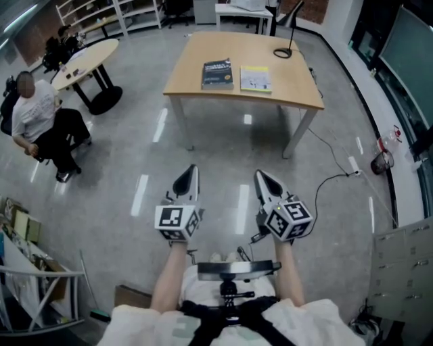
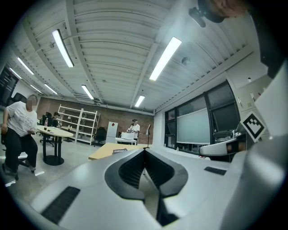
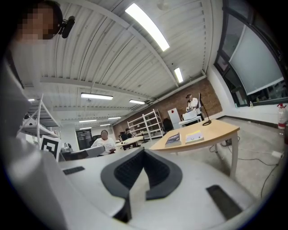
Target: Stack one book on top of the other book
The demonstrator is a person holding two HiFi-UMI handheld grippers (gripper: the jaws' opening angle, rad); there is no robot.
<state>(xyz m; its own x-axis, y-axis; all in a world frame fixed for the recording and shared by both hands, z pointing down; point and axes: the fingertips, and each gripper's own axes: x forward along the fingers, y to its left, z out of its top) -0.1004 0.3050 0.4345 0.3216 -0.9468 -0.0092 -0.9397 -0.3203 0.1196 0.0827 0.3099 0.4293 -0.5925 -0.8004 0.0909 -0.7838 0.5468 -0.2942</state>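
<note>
Two books lie side by side on a wooden table (image 1: 203, 94) far ahead of me: a dark book (image 1: 217, 73) on the left and a pale yellow book (image 1: 256, 78) on the right. In the right gripper view the dark book (image 3: 173, 139) and the yellow book (image 3: 195, 136) show on the same table (image 3: 211, 132). My left gripper (image 1: 191, 169) and right gripper (image 1: 260, 176) hang over the floor, well short of the table, both shut and empty. From the left gripper view (image 2: 145, 150) the dark book (image 2: 119, 151) is a small shape on the tabletop.
A black desk lamp (image 1: 285, 37) stands at the table's far right corner. A cable (image 1: 331, 179) runs across the floor right of the table. A seated person (image 1: 40, 121) is at the left beside a round table (image 1: 88, 61). Shelving (image 1: 101, 13) lines the back wall.
</note>
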